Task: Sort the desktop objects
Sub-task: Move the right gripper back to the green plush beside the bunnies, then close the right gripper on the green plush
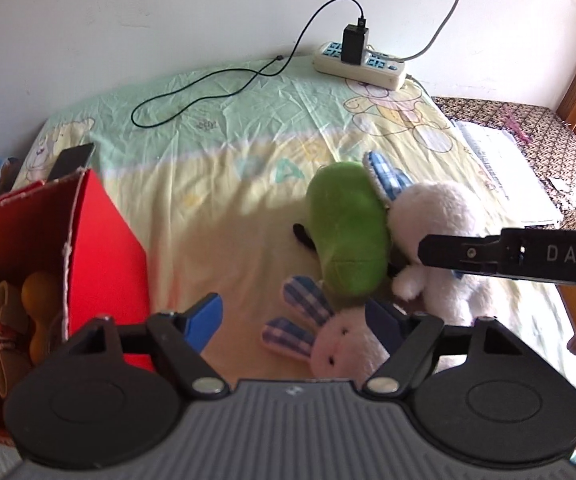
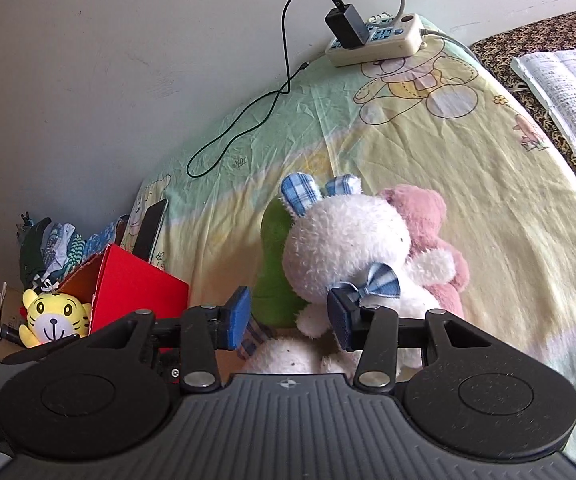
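Plush toys lie bunched on the bed sheet: a green plush [image 1: 348, 236], a white rabbit with blue checked ears and bow [image 2: 348, 240], a pink plush [image 2: 428, 216] behind it, and a small pale pink rabbit [image 1: 344, 344] nearest me. My left gripper [image 1: 296, 320] is open, its jaws either side of the small rabbit's checked ears. My right gripper [image 2: 290, 318] is open just before the white rabbit's arm and bow; it also shows in the left wrist view [image 1: 428, 248]. A red box [image 1: 99, 248] at left holds a yellow tiger plush [image 2: 55, 316].
A power strip [image 1: 360, 64] with a black charger and looping cable [image 1: 207, 92] lies at the far edge by the wall. A dark phone [image 2: 151, 228] lies behind the box. Papers [image 2: 568, 92] lie on a patterned surface at right.
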Demonstrator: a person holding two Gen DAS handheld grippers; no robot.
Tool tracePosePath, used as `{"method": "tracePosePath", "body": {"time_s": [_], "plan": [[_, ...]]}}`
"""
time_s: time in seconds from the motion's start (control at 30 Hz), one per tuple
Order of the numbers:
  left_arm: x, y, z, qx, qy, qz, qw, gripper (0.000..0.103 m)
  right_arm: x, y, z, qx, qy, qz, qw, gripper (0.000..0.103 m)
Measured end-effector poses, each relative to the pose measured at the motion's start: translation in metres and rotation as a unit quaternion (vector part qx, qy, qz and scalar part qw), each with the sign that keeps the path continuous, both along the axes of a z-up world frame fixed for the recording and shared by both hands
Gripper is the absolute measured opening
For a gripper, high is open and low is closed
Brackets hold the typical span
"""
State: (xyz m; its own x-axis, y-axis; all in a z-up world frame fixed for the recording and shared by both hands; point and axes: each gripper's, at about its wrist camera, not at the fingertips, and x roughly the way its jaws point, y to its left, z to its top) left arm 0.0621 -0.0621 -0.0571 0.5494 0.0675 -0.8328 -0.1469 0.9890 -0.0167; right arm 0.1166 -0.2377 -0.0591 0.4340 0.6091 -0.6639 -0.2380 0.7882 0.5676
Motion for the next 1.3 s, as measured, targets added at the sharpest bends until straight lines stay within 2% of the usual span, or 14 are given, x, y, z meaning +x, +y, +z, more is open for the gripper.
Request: {"method": "tracePosePath", "body": {"time_s": [0.23,0.27,0.37,0.47,0.5,0.57,0.6,0.73,0.83,1.0,1.07,1.13,1.23,1.3], "plan": [[0.024,0.001,-0.011,-0.020,-0.004,-0.013,0.9997,0.077,0.020,0.014,-0.009,0.008,0.017,0.026,0.999,0.047],[0.028,-0.003,-0.012,-0.015,-0.005,-0.021,0.9996,0.078,0.021,0.013,-0.009,0.007,0.022,0.024,0.999,0.046],[0.038,-0.015,-0.017,0.002,-0.005,-0.047,0.9989,0.078,0.023,0.003,-0.012,0.009,0.034,0.005,0.999,0.030],[0.049,-0.023,-0.027,0.011,0.005,-0.063,0.9979,0.077,0.028,-0.011,-0.019,0.041,0.064,-0.014,0.997,0.028],[0.053,-0.025,-0.031,0.020,0.012,-0.064,0.9977,0.071,0.029,-0.015,-0.020,0.048,0.070,-0.019,0.996,0.028],[0.060,-0.024,-0.039,0.004,0.020,-0.069,0.9974,0.070,0.027,-0.019,-0.020,0.060,0.075,-0.024,0.995,0.028],[0.061,-0.022,-0.039,-0.006,0.019,-0.070,0.9973,0.070,0.026,-0.020,-0.019,0.060,0.073,-0.026,0.995,0.028],[0.060,-0.020,-0.039,-0.002,0.009,-0.075,0.9972,0.069,0.022,-0.022,-0.014,0.062,0.060,-0.026,0.996,0.030],[0.060,-0.006,-0.037,0.011,0.012,-0.048,0.9987,0.068,0.021,-0.019,-0.009,0.059,0.046,-0.020,0.997,0.032],[0.056,0.026,-0.041,0.061,0.043,0.012,0.9971,0.050,0.019,-0.004,-0.004,0.050,0.022,-0.003,0.999,0.042],[0.052,0.035,-0.044,0.050,0.054,0.020,0.9971,0.050,0.021,0.005,-0.006,0.050,0.019,0.006,0.999,0.042],[0.048,0.038,-0.041,0.032,0.045,0.020,0.9983,0.053,0.024,0.014,-0.007,0.049,0.018,0.011,0.999,0.042],[0.046,0.035,-0.032,0.034,0.021,0.015,0.9991,0.060,0.027,0.033,-0.005,0.036,0.004,0.021,0.999,0.042],[0.051,0.029,-0.029,0.039,0.015,0.010,0.9991,0.061,0.032,0.042,-0.004,0.018,-0.006,0.016,1.000,0.043]]}}
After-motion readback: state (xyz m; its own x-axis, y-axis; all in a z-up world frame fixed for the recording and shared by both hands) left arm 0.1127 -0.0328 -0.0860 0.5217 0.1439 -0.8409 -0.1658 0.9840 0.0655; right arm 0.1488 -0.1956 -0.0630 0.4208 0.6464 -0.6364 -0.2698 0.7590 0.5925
